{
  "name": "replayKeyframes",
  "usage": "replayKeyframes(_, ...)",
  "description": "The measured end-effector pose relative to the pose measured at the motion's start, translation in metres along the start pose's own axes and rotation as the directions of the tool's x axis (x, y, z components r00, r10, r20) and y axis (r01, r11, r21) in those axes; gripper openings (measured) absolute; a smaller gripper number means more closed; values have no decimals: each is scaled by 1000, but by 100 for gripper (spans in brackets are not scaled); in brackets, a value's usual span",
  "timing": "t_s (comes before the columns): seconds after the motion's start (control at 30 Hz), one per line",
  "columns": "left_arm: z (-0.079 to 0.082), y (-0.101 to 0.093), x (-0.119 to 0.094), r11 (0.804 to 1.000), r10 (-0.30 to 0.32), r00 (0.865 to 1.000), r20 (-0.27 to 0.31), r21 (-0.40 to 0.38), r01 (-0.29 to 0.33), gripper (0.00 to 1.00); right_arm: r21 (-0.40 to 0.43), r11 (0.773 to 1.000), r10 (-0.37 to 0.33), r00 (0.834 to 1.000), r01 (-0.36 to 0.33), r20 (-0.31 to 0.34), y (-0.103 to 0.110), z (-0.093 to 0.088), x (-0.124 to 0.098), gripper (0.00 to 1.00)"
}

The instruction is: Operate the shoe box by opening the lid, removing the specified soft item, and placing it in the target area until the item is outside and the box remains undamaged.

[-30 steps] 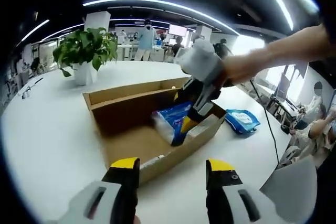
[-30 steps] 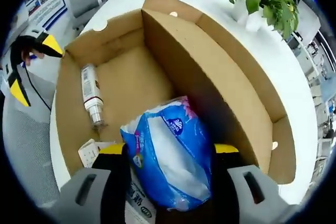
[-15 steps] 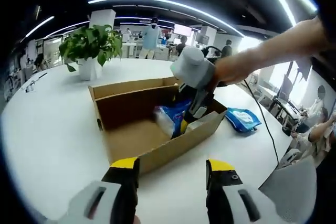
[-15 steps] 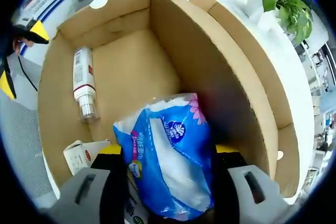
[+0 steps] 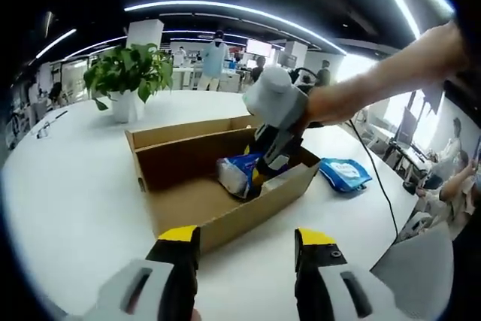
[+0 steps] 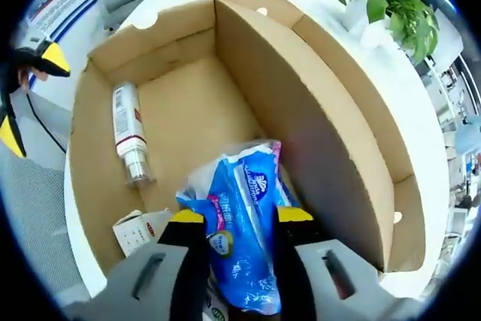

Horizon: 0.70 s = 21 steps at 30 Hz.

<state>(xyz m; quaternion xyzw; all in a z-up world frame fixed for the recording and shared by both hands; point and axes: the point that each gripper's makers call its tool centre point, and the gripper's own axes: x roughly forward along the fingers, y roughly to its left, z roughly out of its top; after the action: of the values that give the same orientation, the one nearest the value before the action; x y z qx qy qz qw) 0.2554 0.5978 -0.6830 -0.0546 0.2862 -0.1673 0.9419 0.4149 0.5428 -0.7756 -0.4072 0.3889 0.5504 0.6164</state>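
Note:
An open cardboard shoe box (image 5: pixel 225 219) sits on the white table, its lid flap standing up behind it. Inside, my right gripper (image 6: pixel 240 219) is shut on a blue soft tissue pack (image 6: pixel 244 193) near the box's right end. In the left gripper view the right gripper (image 5: pixel 263 165) reaches down into the box, held by a bare arm, with the tissue pack (image 5: pixel 239 171) between its jaws. My left gripper (image 5: pixel 248 242) hovers open in front of the box, holding nothing. It also appears beyond the box (image 6: pixel 323 133) as the left gripper (image 6: pixel 26 92).
A white bottle (image 6: pixel 128 133) and a small white carton (image 6: pixel 139 231) lie on the box floor. A second blue pack (image 5: pixel 344 173) rests on the table right of the box. A potted plant (image 5: pixel 128 73) stands at the table's far side. People stand in the background.
My right gripper's jaws have closed in tighter on the tissue pack, squeezing it narrower. The left gripper stays open; its view shifted only slightly.

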Motion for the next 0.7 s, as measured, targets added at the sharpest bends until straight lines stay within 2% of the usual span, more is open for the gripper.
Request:
replayKeyframes(0.23,-3,-2,-6,1000,-1,1000,-3,2,1,51,-16,1000,-7,1000,7,24,12,10,-10,24)
replayKeyframes(0.37,-4,-3,-7,1000,-2,1000,-2,8,2,51,-19,1000,-22,998,23,51,11,17,-17,24)
replayKeyframes(0.7,-5,-8,-6,1000,-22,1000,-2,19,22,50,-31,996,-78,992,81,102,12,27,-51,23)
